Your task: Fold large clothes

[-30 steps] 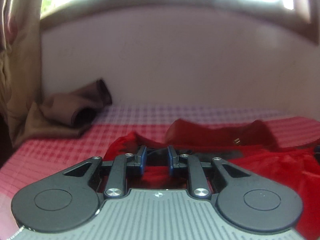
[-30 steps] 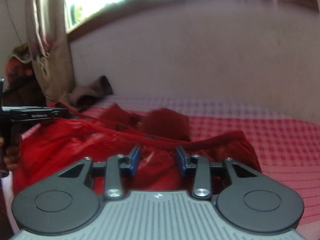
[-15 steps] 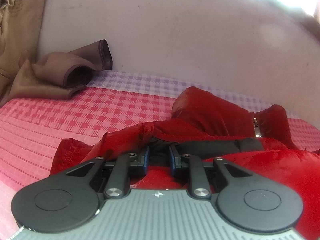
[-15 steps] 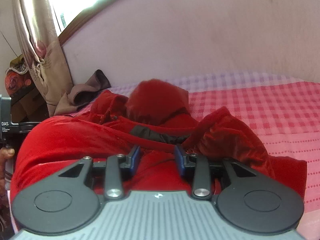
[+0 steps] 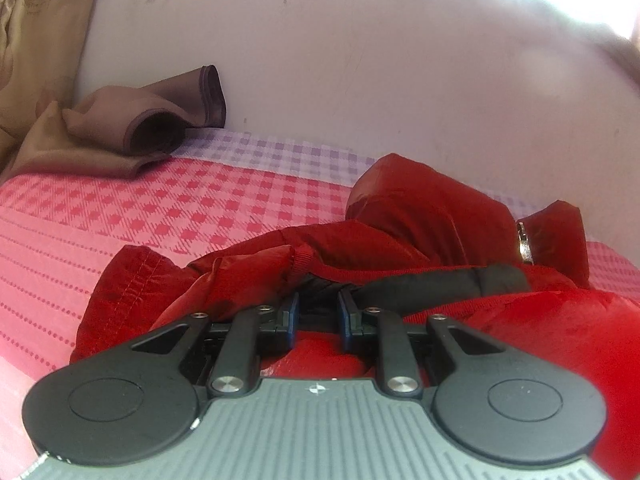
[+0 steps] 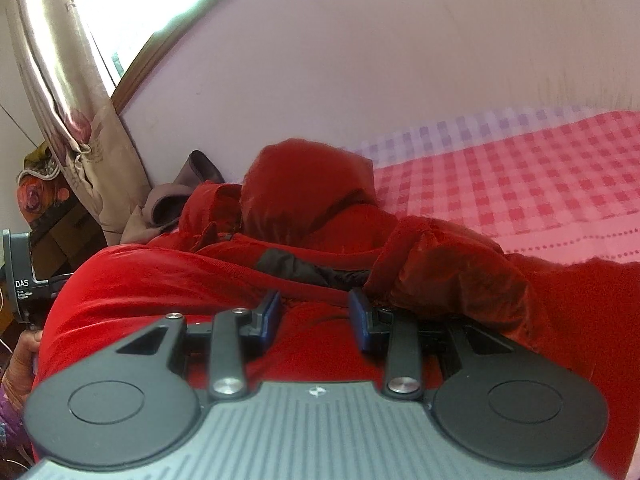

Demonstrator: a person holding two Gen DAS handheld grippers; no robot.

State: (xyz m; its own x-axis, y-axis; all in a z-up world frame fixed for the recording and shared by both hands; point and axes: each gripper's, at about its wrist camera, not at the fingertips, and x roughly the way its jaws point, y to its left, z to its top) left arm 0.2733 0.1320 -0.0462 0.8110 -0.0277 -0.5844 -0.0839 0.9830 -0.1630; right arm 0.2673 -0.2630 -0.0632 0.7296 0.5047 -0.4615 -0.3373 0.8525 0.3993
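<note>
Since a second ago both grippers have carried the red jacket [image 5: 420, 216] forward and down, so the lifted hem that hung between them now lies bunched over the body of the garment, near the hood.

Left gripper [image 5: 318, 316]: its blue-padded jaws stand fairly close with a fold of red fabric and dark lining between them, so it seems to have hold of the jacket, though how firm the pinch is I cannot tell. Right gripper [image 6: 316, 316]: its jaws stand wider, red cloth bulging up between them; whether it grips or merely rests on it is unclear.

The jacket sits on the pink checked bedspread [image 5: 168, 216], hood [image 6: 308, 184] toward the wall, one sleeve [image 6: 448, 272] crumpled just right of the right gripper.

To do this fold well, I judge both grippers should lay the edge level, release together, then smooth outward, tucking that crumpled sleeve in first. A brown cloth [image 5: 132, 128] lies well apart by the wall, and the curtain [image 6: 68, 92] hangs beyond.
</note>
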